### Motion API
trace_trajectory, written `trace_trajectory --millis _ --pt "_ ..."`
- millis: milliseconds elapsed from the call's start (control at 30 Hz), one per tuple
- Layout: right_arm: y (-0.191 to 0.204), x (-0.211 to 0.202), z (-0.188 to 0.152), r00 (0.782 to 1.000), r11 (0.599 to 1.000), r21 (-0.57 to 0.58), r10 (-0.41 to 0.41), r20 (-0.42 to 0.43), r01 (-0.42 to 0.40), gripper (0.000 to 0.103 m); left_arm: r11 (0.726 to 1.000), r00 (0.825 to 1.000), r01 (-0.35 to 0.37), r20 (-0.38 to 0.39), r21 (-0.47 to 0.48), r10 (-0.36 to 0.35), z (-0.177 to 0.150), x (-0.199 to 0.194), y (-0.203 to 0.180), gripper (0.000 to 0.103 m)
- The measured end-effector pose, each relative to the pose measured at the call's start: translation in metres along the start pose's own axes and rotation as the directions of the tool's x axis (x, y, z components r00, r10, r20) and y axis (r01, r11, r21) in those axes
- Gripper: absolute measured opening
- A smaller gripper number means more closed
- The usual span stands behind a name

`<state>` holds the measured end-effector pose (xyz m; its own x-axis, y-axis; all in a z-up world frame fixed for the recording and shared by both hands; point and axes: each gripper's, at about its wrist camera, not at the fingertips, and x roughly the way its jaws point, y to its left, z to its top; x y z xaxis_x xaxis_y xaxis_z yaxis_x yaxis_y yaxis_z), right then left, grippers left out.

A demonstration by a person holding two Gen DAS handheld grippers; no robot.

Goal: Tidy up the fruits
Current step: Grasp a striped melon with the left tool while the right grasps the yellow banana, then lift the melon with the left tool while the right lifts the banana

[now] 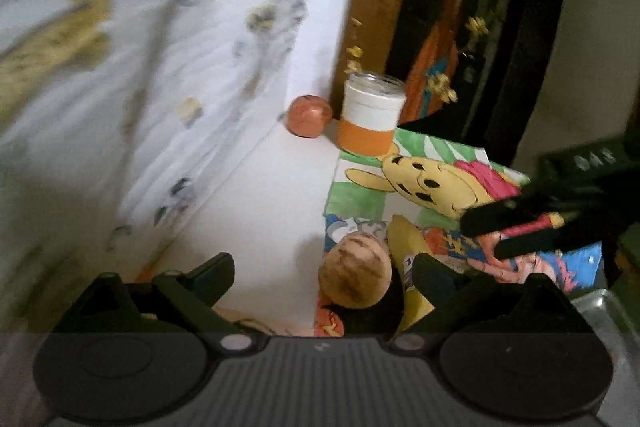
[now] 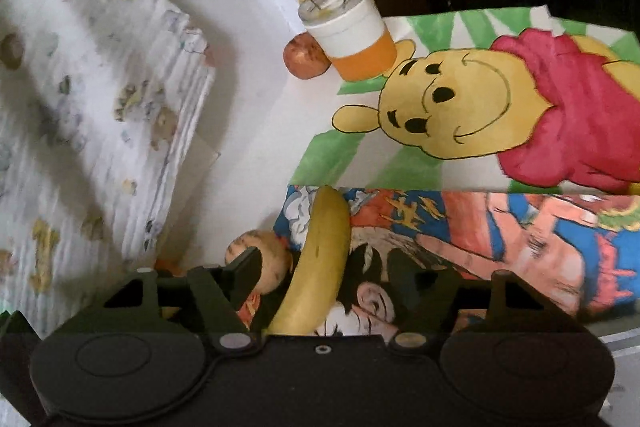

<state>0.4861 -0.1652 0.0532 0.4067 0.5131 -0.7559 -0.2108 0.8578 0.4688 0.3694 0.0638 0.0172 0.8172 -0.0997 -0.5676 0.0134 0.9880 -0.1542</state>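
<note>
A yellow banana (image 2: 320, 259) lies on a comic-print picture, between the open jaws of my right gripper (image 2: 324, 275). A tan, streaked round fruit (image 2: 260, 263) sits just left of the banana; in the left wrist view it (image 1: 354, 273) lies between the open jaws of my left gripper (image 1: 324, 275), with the banana (image 1: 410, 251) to its right. A reddish round fruit (image 1: 309, 115) rests farther off by the wall, also seen in the right wrist view (image 2: 305, 58). The right gripper's fingers (image 1: 520, 227) reach in from the right in the left wrist view.
A white and orange jar (image 2: 354, 35) with dried yellow flowers stands beside the reddish fruit. A Winnie-the-Pooh picture (image 2: 480, 107) and a comic picture (image 2: 500, 239) cover the white surface. Patterned bedding (image 2: 80, 107) lies on the left. A metal tray corner (image 1: 612, 319) shows at lower right.
</note>
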Motion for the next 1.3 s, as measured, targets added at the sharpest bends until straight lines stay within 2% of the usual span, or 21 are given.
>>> trace_trajectory --millis 233,467,667,833,1133,1300 --pt "0.000 0.035 0.008 1.000 1.000 0.006 -0.006 -0.023 0.006 0.056 0.996 0.999 0.025 -0.024 0.091 -0.023 -0.002 0.020 -0.009 0.081" --pt "0.003 0.052 0.012 0.999 1.000 -0.003 -0.026 -0.032 0.026 0.047 0.995 0.997 0.067 -0.041 0.076 -0.064 0.000 0.030 -0.007 0.070" --pt "0.003 0.058 0.012 0.999 0.999 0.002 -0.032 -0.038 0.033 0.038 0.991 0.994 0.101 -0.060 0.086 -0.096 0.002 0.035 -0.013 0.054" --pt "-0.001 0.057 0.011 0.999 1.000 0.017 -0.019 -0.033 0.020 0.034 0.992 0.993 0.101 -0.061 0.072 -0.096 0.002 0.035 -0.011 0.053" --pt "-0.007 0.040 0.011 0.999 0.999 0.018 -0.026 -0.024 0.027 0.033 0.998 0.996 -0.038 -0.078 0.042 0.042 0.003 0.021 0.000 0.053" --pt "-0.003 0.037 0.012 0.997 0.998 0.001 -0.068 -0.027 0.068 0.034 0.997 0.995 -0.069 -0.074 0.037 0.071 0.003 0.016 0.008 0.053"
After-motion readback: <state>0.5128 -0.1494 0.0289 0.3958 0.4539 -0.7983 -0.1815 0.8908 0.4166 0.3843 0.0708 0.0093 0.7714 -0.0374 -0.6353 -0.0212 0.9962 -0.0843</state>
